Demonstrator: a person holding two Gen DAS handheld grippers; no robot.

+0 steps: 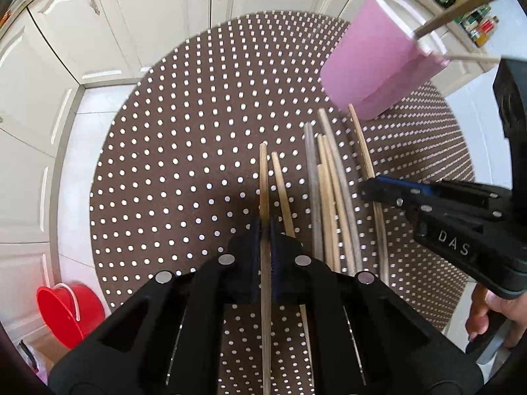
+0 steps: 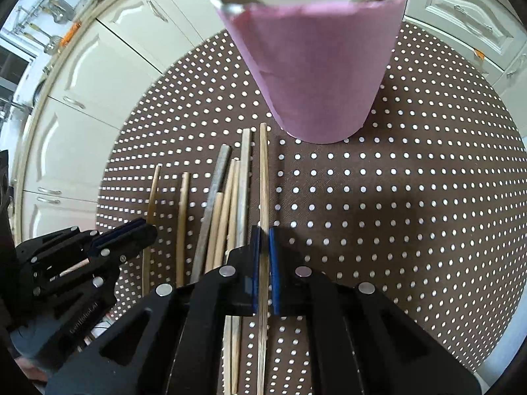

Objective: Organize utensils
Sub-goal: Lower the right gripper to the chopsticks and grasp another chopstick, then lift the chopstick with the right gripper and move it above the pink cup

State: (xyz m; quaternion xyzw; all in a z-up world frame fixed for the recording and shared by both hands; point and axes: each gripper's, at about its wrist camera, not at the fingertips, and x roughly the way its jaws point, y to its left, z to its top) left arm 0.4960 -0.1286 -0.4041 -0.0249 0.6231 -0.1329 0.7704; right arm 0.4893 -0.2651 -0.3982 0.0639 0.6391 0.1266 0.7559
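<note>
Both tongs were clamped, each on a single stick: the left gripper [image 1: 265, 230] pinched the leftmost pale chopstick [image 1: 263, 171], and the right gripper [image 2: 263, 247] pinched the long bamboo chopstick [image 2: 263, 171] at the right edge of the pile. Each blue pad pair sat tight against the wood with no gap visible. The pink holder [image 2: 313, 75] stood upright on the round dotted table [image 2: 411, 214], just beyond the far tips of the sticks; at least two sticks [image 1: 461, 16] already leaned out of its rim, so the sorting had begun but was far from finished. The loose bundle [image 1: 329, 191] still lay flat between the two held sticks, mixed grey and tan, some overlapping, plus one separate tan stick [image 1: 281, 191] just beside the left-held one. Judged: both picks were secured, transfer to the holder remained, then the rest of the pile. Possible hindrances: the sticks already in the holder crossed its mouth, and the two grippers worked close beside each other. A red bucket [image 1: 66, 309] stood on the floor by the white cabinets [image 1: 115, 23], well clear of the work.
</note>
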